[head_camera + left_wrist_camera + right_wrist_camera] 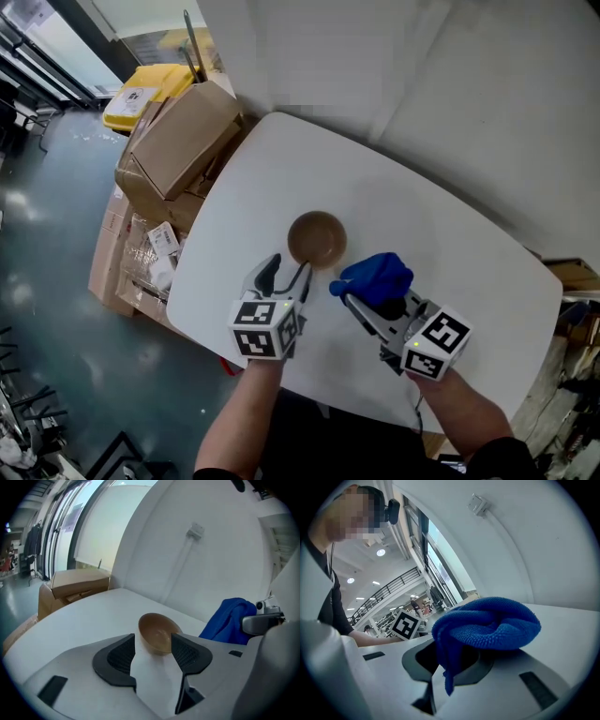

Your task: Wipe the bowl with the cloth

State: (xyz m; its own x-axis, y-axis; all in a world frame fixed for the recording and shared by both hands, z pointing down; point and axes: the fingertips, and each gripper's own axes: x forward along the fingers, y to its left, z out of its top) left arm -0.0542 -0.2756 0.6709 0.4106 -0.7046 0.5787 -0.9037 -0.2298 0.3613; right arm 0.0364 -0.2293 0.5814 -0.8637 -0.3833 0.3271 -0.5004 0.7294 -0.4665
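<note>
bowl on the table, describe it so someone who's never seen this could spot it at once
Start at the big white table with rounded corners. Near its middle, just ahead of the left hand-held gripper, sits the bowl. It is small, round, brown and empty, unlike the bunched blue cloth beside it.

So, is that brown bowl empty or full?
Empty: the bowl sits upright on the table, and its brown inside looks bare.
</note>
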